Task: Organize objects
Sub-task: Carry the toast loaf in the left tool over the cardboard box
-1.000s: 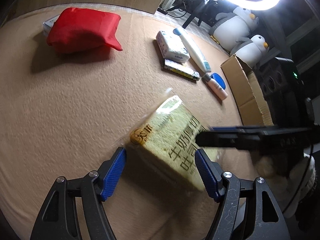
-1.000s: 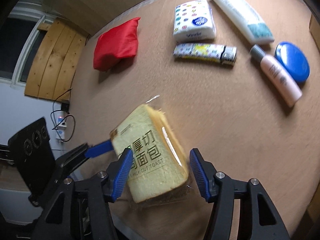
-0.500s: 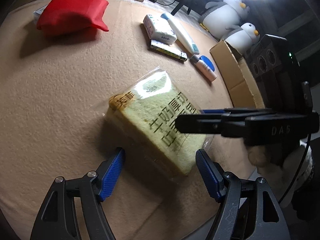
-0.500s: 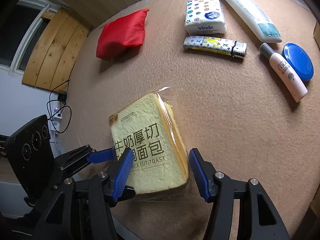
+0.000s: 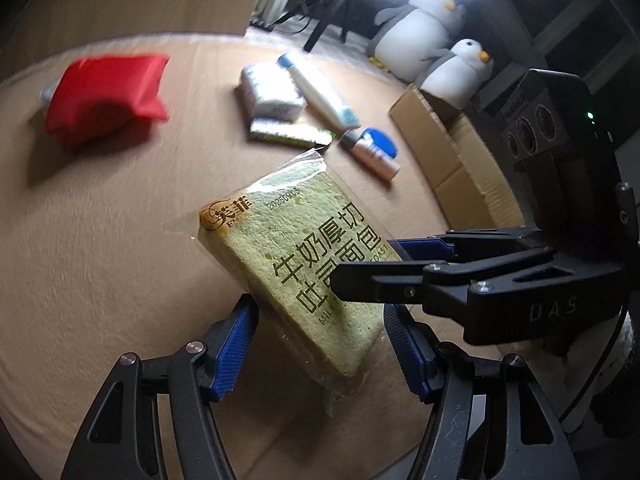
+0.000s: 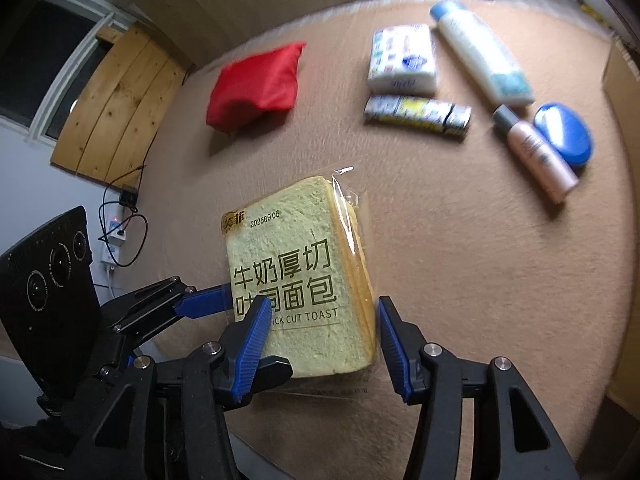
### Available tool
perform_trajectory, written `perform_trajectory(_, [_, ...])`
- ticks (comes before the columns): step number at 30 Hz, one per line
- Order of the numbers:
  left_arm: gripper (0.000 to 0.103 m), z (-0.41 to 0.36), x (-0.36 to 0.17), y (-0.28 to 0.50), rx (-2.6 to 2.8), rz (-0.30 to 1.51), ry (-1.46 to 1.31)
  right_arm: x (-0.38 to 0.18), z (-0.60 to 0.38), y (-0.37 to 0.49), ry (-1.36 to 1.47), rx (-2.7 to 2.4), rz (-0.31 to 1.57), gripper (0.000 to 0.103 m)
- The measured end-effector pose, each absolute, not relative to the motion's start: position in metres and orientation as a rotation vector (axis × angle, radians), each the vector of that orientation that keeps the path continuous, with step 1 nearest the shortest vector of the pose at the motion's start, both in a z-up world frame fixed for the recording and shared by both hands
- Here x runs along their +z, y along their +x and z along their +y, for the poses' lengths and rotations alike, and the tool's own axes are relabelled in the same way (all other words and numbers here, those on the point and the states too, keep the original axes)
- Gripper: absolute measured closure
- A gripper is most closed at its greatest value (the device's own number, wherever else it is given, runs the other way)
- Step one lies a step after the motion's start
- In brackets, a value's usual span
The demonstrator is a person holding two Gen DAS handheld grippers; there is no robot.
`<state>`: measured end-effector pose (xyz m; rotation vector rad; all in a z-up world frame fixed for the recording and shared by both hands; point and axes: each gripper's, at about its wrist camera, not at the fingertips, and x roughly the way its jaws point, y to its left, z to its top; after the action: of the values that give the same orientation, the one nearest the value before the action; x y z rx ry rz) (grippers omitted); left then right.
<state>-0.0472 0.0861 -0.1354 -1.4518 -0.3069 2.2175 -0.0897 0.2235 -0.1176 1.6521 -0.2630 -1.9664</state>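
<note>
A clear bag of thick-cut toast [image 5: 296, 256] with dark printed lettering sits tilted above the tan table, between both grippers; it also shows in the right wrist view [image 6: 304, 276]. My left gripper [image 5: 320, 332] has its blue pads against the bag's two sides. My right gripper [image 6: 320, 332] also has its pads against the bag's near end, and reaches in from the right in the left wrist view [image 5: 440, 268]. The bag's underside is hidden.
On the table lie a red cloth pouch [image 6: 256, 84], a tissue pack [image 6: 402, 60], a patterned lighter [image 6: 416, 114], a white tube [image 6: 480, 52], a pink bottle [image 6: 536, 152] and a blue lid [image 6: 564, 134]. A cardboard box [image 5: 452, 152] stands at the right edge.
Both grippers have closed in on the toast bag from wide open. The bag has tipped up off the table, and the views have shifted lower and closer.
</note>
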Motion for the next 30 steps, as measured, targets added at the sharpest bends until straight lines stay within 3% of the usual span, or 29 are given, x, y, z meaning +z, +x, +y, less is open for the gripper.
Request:
perform_trajectory(15, [0.034,0.188,-0.077,-0.081,2.149,-0.187,-1.261,-0.053,0.321,-0.087,1.538,-2.213,-0.355,0.053])
perform_trajectory(30, [0.034,0.328,-0.075,-0.120,2.012,-0.082,-1.209,-0.043,0.444,-0.092,1.551,-2.421,-0.471,0.053])
